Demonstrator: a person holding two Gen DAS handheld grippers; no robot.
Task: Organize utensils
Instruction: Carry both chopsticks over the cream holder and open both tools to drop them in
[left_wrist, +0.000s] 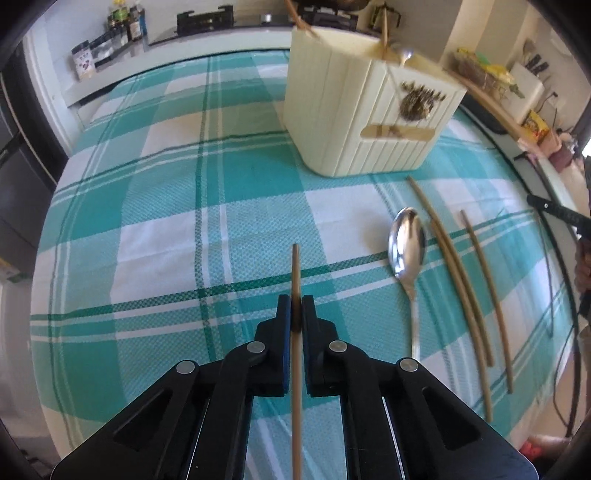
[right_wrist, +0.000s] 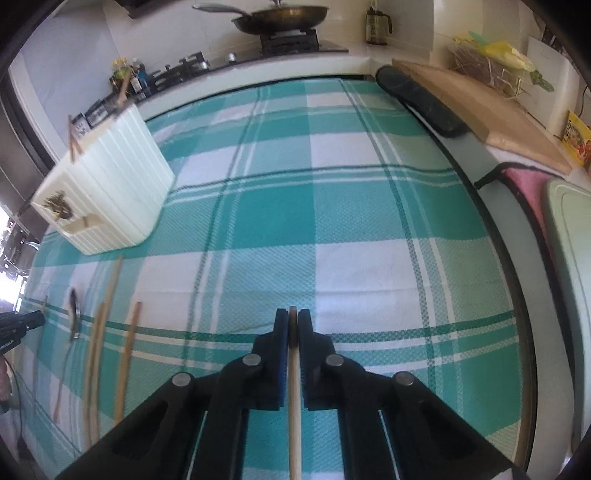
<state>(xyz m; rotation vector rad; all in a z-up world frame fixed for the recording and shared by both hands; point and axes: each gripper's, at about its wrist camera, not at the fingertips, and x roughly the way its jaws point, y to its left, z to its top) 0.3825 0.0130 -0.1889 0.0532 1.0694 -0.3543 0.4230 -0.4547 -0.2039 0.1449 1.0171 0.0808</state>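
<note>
The table (left_wrist: 166, 229) under its teal-and-white checked cloth filled both views, its far edge running into a kitchen counter that the fisheye bent and blurred. The cream ribbed plastic utensil holder (left_wrist: 354, 122) stood upright on the cloth towards the far side; its inside was hidden from me, with only the tops of a few sticks and a spoon bowl showing above its rim. On the stove behind sat a dark frying pan (right_wrist: 284, 16). Between the holder and me lay a shiny metal spoon (left_wrist: 406, 251), bowl towards the holder, and just beside it three loose bamboo chopsticks (left_wrist: 461, 280), two nearly touching, the third a little apart. My left fingers (left_wrist: 296, 314) were clamped shut on a thin bamboo chopstick (left_wrist: 295, 273), its lower end cut off by the frame. My right fingers (right_wrist: 293, 328) pinched another bamboo chopstick (right_wrist: 293, 406), barely poking past the tips.
</note>
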